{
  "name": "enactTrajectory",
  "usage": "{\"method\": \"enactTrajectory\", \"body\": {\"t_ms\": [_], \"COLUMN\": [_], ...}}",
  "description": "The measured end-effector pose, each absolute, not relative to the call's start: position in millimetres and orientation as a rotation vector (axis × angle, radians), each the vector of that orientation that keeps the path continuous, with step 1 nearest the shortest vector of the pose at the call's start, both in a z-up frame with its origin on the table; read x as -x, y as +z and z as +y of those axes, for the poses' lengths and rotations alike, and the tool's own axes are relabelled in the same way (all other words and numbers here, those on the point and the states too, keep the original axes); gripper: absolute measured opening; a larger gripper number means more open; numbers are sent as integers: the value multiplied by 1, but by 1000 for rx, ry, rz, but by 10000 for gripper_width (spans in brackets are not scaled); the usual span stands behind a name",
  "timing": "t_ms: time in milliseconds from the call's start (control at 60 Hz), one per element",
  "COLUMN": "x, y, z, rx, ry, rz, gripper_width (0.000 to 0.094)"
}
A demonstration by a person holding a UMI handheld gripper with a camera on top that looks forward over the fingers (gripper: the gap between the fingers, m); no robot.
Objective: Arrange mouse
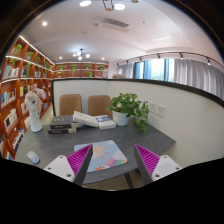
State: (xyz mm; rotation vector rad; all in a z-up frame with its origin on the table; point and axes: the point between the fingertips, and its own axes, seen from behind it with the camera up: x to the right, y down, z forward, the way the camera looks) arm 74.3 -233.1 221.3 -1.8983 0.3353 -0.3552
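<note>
claw (113,162) spread wide at bottom centre, holding nothing, pink pads (80,160) facing inward. mouse (33,157) at lower left on the grey desk (60,145), well apart from the left finger. between the fingers, a book (107,153). upper right of centre, a potted plant (128,106); far left, bookshelves (14,90).

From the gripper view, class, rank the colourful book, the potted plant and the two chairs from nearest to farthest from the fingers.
1. Colourful book: on the desk, just ahead of the fingers.
2. Potted plant: beyond the book, right side.
3. Two chairs: behind the desk's far edge.
</note>
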Motion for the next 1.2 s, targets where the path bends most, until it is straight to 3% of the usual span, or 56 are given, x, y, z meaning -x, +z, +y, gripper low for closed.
{"method": "enactTrajectory", "body": {"t_ms": [300, 600, 950, 1200], "x": [-23, 116, 258, 305], "y": [134, 53, 1, -9], "z": [-250, -249, -170, -90], "rx": [2019, 2160, 2249, 2244], "ry": [-237, -25, 104, 120], "rz": [297, 111, -27, -58], "gripper_width": [825, 820, 823, 827]}}
